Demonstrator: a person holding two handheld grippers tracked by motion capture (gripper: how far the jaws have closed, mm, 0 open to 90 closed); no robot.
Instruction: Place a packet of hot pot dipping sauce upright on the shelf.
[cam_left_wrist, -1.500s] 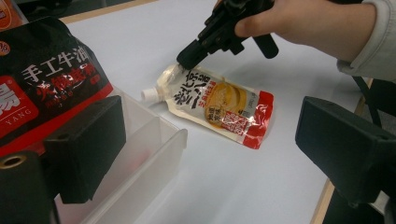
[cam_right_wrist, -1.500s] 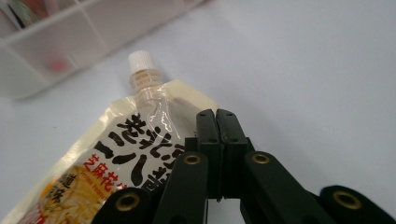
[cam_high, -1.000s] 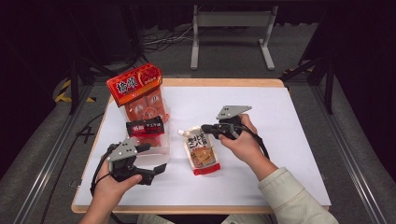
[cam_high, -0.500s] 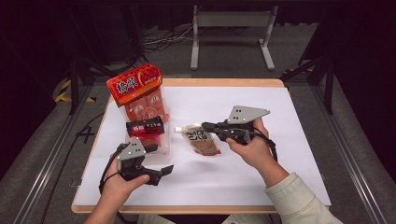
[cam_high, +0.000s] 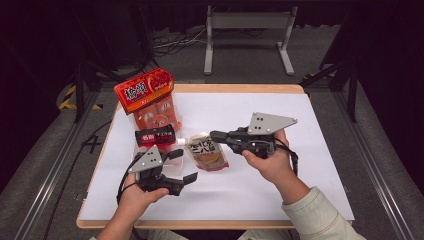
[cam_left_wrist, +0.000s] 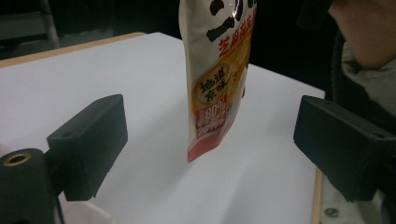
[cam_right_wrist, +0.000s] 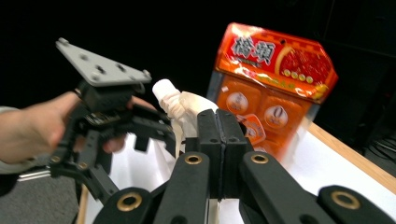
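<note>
Cream spouted pouch (cam_high: 206, 152) is clamped by the right gripper (cam_high: 216, 135); the left gripper (cam_high: 184, 166) is held wide beside it, the orange pack (cam_high: 149, 100) behind.

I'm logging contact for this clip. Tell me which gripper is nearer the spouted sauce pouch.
Right. The right gripper is shut on the sauce pouch near its spout, holding it up. The left gripper sits open just beside the pouch, not touching.

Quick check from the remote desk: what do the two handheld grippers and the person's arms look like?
Both the left gripper and the right gripper are black, each with two blocky black jaws, brass-coloured pivot pins, a grey three-cornered plate with small holes on top, and a trailing black cable. The right arm wears a pale beige sleeve.
</note>
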